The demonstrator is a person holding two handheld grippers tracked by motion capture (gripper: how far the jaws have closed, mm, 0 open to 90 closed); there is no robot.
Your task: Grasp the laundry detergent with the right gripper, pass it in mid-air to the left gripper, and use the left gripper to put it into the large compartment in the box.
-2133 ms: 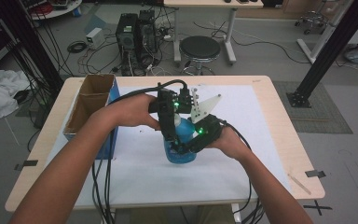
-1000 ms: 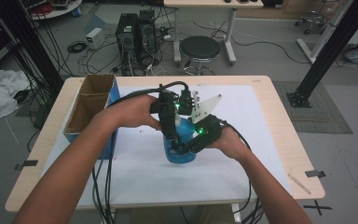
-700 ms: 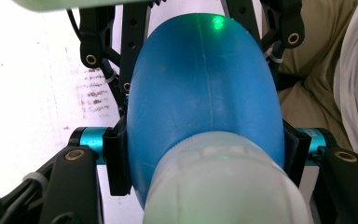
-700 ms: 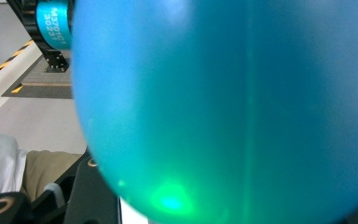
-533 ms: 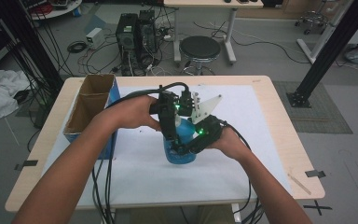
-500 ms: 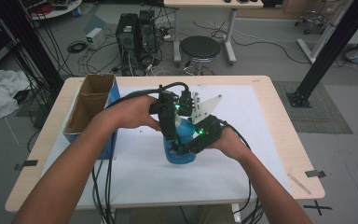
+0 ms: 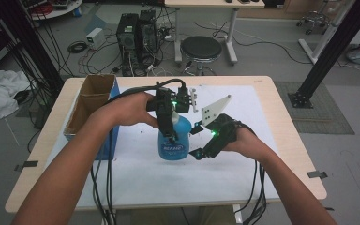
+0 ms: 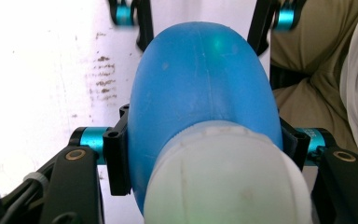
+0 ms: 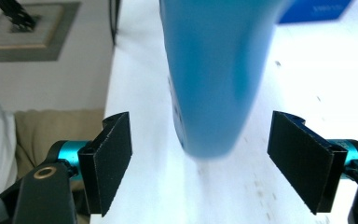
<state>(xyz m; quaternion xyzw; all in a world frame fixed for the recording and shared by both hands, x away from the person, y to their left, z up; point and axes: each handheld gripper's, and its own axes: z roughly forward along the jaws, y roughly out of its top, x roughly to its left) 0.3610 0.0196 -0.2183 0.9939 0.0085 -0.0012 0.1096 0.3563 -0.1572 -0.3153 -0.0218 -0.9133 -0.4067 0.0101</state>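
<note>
The left gripper (image 7: 170, 133) clamps the blue plastic bottle (image 7: 174, 140) upright on the table (image 7: 272, 93). The right gripper (image 7: 196, 142), its jaws just opening, stands clear on the bottle's right. It likely hands off; next it should withdraw rightward.

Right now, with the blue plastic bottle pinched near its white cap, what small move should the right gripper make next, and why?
Probably draw the right gripper a little further back from the blue plastic bottle. Its jaws have just been opening and stand clear of the bottle's sides, while the left gripper is clamped on the bottle just below the white cap, so that grip alone seems to carry it above the white paper sheet.
</note>
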